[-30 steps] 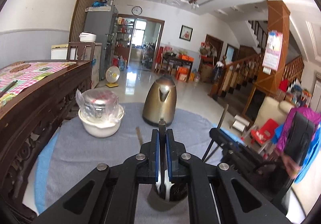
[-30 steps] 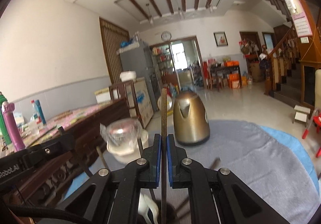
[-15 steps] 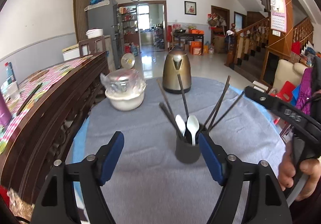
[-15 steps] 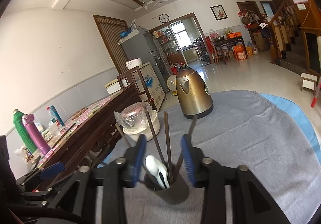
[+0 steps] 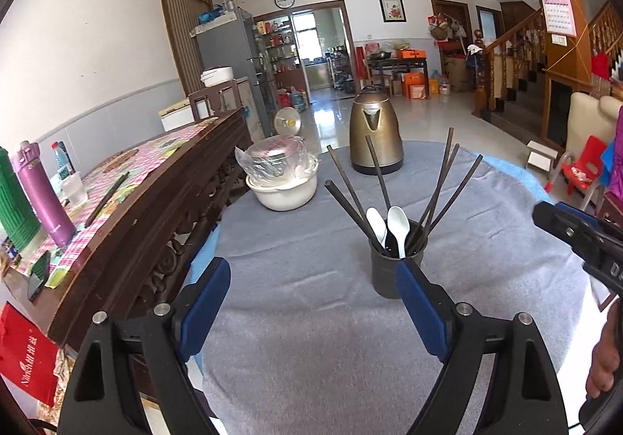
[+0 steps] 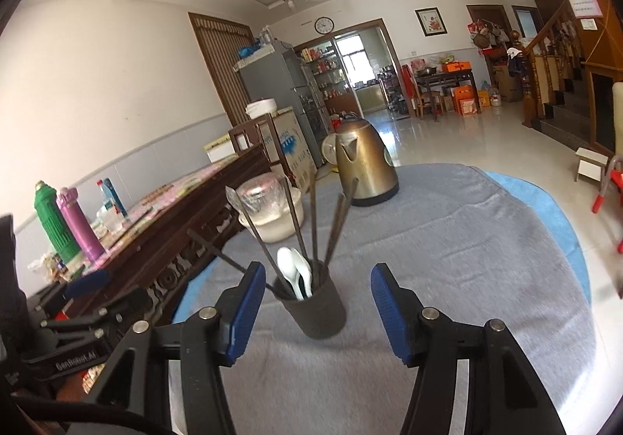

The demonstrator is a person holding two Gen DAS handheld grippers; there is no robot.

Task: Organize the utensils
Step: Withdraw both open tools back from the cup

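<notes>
**Utensils stand in the holder; both hand-held grippers empty**

The round tabletop (image 5: 311, 337), under a grey cloth, carries three things: a bronze kettle (image 5: 374, 131) at the far side, a white bowl (image 5: 283, 190) with a plastic-wrapped pot in it to the left, and a dark utensil cup (image 5: 393, 268) nearer the cameras. In the cup stand the dark chopsticks (image 5: 442, 178), fanned outward, and two white spoons (image 5: 398, 228), bowls up.

The left hand-held gripper (image 5: 311, 302) has just been opening and its jaws stand wide, with nothing pressed between them; the cup sits just beyond its right finger. The right hand-held gripper (image 6: 317, 304) has also just been opening, with the cup in front of the gap and no pad touching it.

By my reading the placing step is finished: no loose utensil shows on the cloth. The next move probably calls only for drawing both grippers clear without knocking the splayed chopsticks.

The left wrist view shows a hand (image 5: 605, 361) at its right edge holding the other gripper's body. The right wrist view shows the other gripper low at its left edge.
</notes>
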